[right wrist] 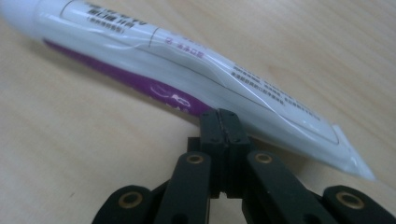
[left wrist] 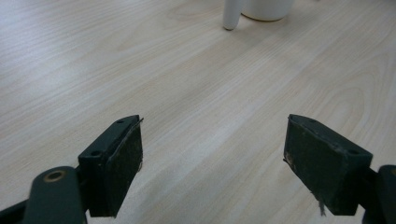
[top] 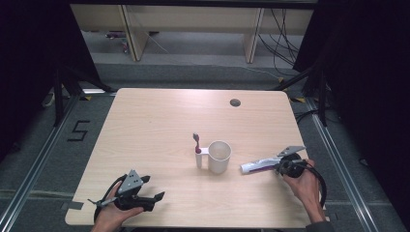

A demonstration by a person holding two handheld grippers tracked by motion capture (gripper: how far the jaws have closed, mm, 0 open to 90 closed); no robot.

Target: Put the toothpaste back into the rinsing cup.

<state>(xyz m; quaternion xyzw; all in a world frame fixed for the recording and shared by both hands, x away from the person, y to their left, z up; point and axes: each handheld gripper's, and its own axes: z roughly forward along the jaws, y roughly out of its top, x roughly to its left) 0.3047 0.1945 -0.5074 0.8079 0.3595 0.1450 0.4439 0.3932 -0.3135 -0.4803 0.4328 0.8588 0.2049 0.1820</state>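
A white and purple toothpaste tube (top: 260, 166) (right wrist: 187, 65) lies slanted just over the wooden table (top: 154, 125), right of a white cup (top: 219, 156). My right gripper (top: 282, 166) (right wrist: 220, 116) is shut, its jaws pinched on the tube's lower edge toward the crimped end. A toothbrush with a pink handle (top: 197, 144) stands in a white holder (top: 199, 160) attached to the cup's left side. My left gripper (top: 153, 187) (left wrist: 212, 154) rests at the front left of the table, open, with nothing between its jaws. The cup's base (left wrist: 267, 8) and the holder (left wrist: 232, 14) show far ahead of it.
A dark round grommet (top: 235, 102) sits near the table's far edge. Bare wood stretches across the left and far halves of the table. Beyond it are a grey floor, desk legs and loose cables (top: 283, 43).
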